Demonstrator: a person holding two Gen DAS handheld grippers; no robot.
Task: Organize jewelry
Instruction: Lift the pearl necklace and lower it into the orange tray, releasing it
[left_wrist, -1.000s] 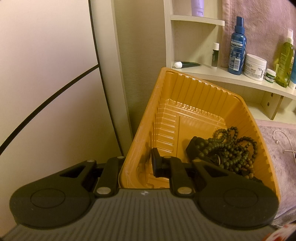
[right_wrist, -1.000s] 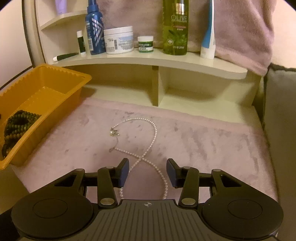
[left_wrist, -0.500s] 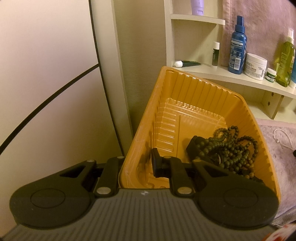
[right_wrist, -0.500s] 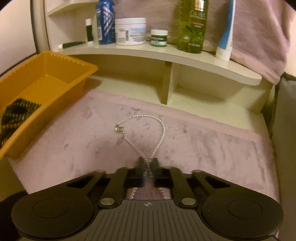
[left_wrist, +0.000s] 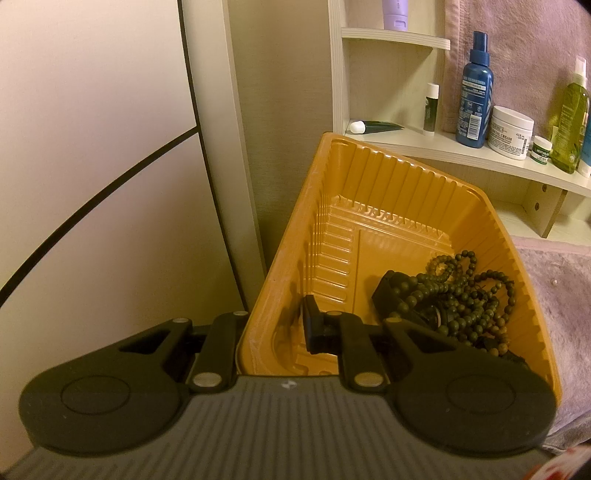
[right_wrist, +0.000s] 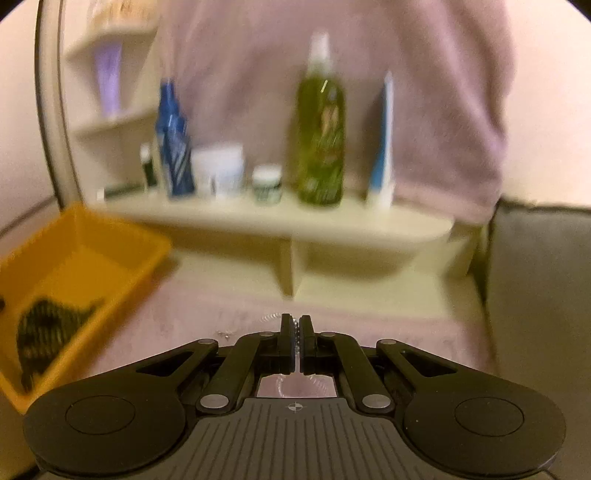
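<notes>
Fingers of right gripper (right_wrist: 295, 341) pinch one pearl necklace (right_wrist: 294, 336); left gripper (left_wrist: 275, 326) clamps near wall of one orange tray (left_wrist: 388, 206) holding one dark bead tangle (left_wrist: 465, 291).

The left claw (left_wrist: 275, 328) tilts downward, its jaws pinched on the near wall of the orange tray (left_wrist: 388, 192), one finger inside, the other outside. The right claw (right_wrist: 295, 341) (its surroundings blurred) has its jaws nearly together, clamping a pearl strand (right_wrist: 294, 334) that dangles below the fingers.
</notes>
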